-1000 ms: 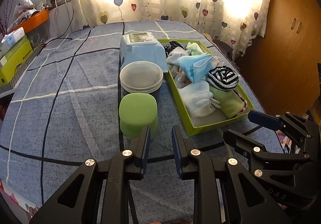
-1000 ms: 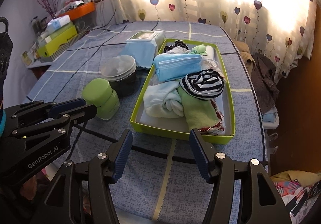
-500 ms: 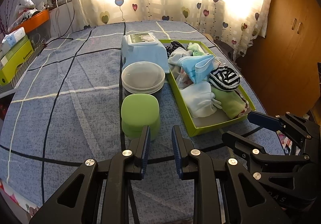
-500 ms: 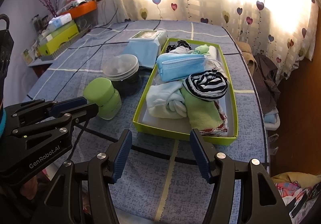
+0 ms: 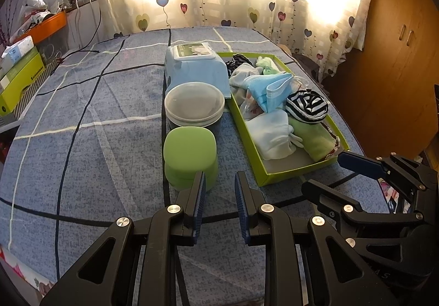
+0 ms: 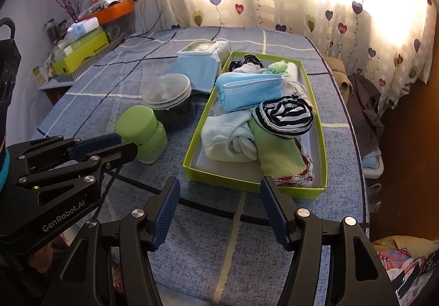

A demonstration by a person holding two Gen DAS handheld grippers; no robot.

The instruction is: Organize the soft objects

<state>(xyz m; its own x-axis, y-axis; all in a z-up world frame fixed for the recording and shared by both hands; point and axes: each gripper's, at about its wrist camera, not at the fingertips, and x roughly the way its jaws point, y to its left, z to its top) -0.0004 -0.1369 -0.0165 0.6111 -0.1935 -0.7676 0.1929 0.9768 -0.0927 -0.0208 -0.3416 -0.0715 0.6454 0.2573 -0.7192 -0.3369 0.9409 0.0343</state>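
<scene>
The shallow lime-green cardboard tray point(image 6: 253, 182) heaped with soft cloths lies just ahead of the empty, released right gripper point(image 6: 219, 210), its long axis running away from it, while the empty, narrowly parted left gripper point(image 5: 218, 200) seems farther off.

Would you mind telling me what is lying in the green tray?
The tray holds a blue mask, a striped cloth, a white garment, a green towel and smaller pieces at the far end. Whatever lies beneath the pile is covered.
</scene>
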